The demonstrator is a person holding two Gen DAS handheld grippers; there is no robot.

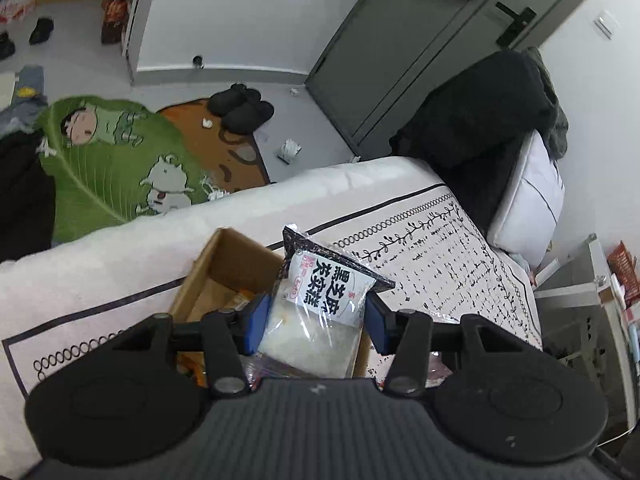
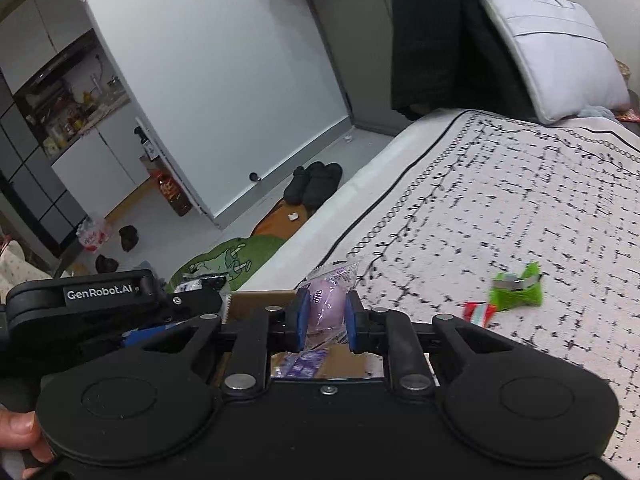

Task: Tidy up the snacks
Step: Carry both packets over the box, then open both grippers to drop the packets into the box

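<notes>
Blue-padded jaws of the left gripper (image 1: 314,322) clamp a clear packet of white cake with a black-and-white label (image 1: 320,300), holding it upright over an open cardboard box (image 1: 224,268) that sits on a patterned bedspread (image 1: 440,264). Beside it, the right gripper (image 2: 323,320) has its jaws pressed on a small purple wrapped snack (image 2: 326,300), which hangs above the same box (image 2: 260,300) with another purple wrapper visible on the cardboard floor below. Two more snacks wait farther out on the bedspread: a green packet (image 2: 516,290) and, just beside it, a red-and-white one (image 2: 478,312). Both loads look ready to go into the box, so the careful course is probably to lower each packet well inside the walls before letting go, one hand at a time, so the grippers do not crowd each other over the opening. Its tall, crinkled top could catch on the rim, so the cake packet may sit better tipped flat; the slippery purple sweet likely needs a low release so that it does not bounce out.
</notes>
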